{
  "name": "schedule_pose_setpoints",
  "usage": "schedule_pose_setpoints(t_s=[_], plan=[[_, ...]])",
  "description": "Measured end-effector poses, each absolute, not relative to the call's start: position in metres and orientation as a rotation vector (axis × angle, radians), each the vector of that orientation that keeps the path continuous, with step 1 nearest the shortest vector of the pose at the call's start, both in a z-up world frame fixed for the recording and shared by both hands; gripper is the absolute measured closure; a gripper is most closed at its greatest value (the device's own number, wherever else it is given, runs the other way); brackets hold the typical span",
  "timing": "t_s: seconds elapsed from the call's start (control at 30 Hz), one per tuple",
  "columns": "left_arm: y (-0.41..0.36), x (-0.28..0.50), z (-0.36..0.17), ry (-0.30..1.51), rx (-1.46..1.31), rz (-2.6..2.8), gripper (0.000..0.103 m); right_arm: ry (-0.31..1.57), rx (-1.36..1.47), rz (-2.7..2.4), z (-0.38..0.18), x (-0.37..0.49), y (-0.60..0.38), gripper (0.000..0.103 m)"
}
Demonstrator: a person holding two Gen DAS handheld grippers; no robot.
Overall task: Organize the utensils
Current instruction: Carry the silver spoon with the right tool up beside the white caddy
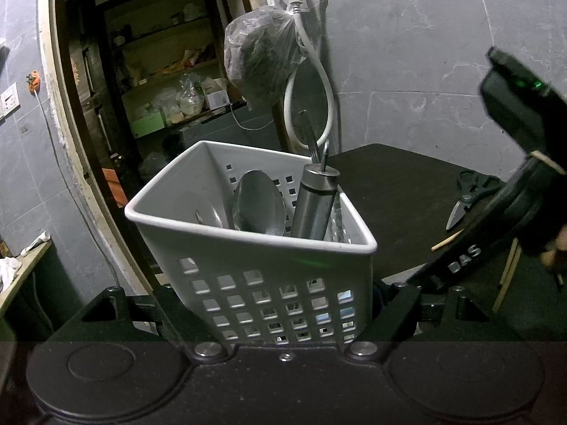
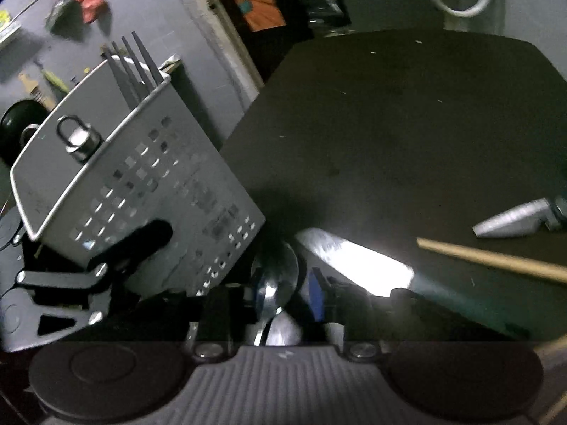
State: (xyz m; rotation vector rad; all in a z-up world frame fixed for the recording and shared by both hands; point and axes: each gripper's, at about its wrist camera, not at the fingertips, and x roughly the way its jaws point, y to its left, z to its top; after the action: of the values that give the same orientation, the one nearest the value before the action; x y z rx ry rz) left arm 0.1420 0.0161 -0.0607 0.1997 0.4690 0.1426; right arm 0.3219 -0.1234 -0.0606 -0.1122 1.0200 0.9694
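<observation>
While clamping basket: left gripper

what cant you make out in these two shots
- Left view: lower parts of the spoon and fork, behind the basket wall.
- Left view: chopsticks, cut by the right gripper.
- Right view: spoon handle, under the gripper body.
- Right view: scissors, cropped and blurred.

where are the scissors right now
In the left wrist view the scissors lie on the dark table, to the right of the white utensil basket, with wooden chopsticks just in front of them.
</observation>
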Motion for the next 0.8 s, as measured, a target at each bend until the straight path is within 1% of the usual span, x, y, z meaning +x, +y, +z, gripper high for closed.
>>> schedule_pose_setpoints(t_s=[0.17,0.2,0.23,0.33,0.47,0.53,0.63,0.8], plan=[[0.016,0.142,-0.061,0.469,0.199,0.143,0.021,0.963,-0.240,1.030,-0.057,0.315,-0.104,0.071],[0.016,0.142,-0.061,0.469,0.198,0.143,0.021,0.950,-0.267,1.032,-0.056,0.312,-0.103,0.073],[0.017,0.142,-0.061,0.468,0.198,0.143,0.021,0.939,-0.292,1.038,-0.059,0.309,-0.098,0.083],[0.017,0.142,-0.061,0.469,0.198,0.143,0.021,0.915,-0.329,1.048,-0.058,0.301,-0.095,0.089],[0.017,0.142,-0.061,0.469,0.198,0.143,0.021,0.886,-0.300,1.041,-0.051,0.289,-0.104,0.099],[0.017,0.142,-0.061,0.468,0.197,0.143,0.021,0.859,-0.312,1.019,-0.044,0.284,-0.106,0.101],[0.016,0.143,-0.061,0.468,0.199,0.142,0.021,0.821,-0.378,0.972,-0.034,0.274,-0.108,0.103],[0.017,0.142,-0.061,0.466,0.197,0.142,0.021,0.669,-0.705,0.827,-0.026,0.227,-0.097,0.103]])
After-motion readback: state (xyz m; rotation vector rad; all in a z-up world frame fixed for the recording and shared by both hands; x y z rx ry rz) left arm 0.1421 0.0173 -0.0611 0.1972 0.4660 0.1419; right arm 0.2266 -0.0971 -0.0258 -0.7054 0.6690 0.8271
